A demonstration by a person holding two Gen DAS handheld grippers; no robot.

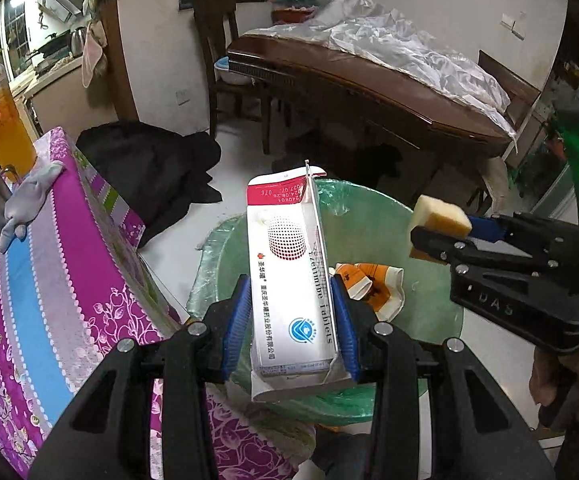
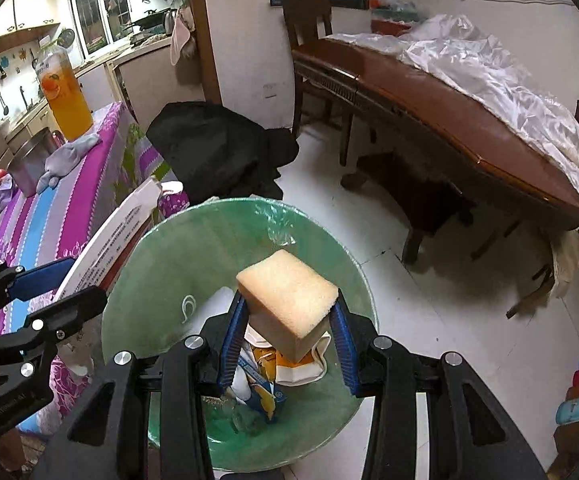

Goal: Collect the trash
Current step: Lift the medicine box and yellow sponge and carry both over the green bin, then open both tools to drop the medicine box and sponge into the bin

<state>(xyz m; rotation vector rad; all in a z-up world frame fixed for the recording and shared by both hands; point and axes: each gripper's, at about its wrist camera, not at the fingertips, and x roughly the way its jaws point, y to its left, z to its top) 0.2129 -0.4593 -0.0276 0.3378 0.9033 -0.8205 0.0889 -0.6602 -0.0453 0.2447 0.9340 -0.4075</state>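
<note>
From the left wrist view, the left gripper (image 1: 291, 312) is closed on a white and red tablet box (image 1: 289, 276), its blue pads pressing both long sides. The box points forward over the green-lined trash bin (image 1: 373, 224) — directly below and ahead of the gripper. A crumpled orange wrapper (image 1: 373, 284) lies inside, just right of the box. To the right, the right gripper (image 1: 429, 240) clamps a yellow sponge (image 1: 441, 216). Left of the gripper lies the purple striped worktop (image 1: 41, 280).

From the right wrist view, the right gripper (image 2: 289, 336) pinches the sponge (image 2: 287, 304) over the bin (image 2: 177, 256), with wrappers (image 2: 265, 380) below it. To its left, the left gripper (image 2: 55, 292) holds the box (image 2: 109, 236) at the bin's rim.
</note>
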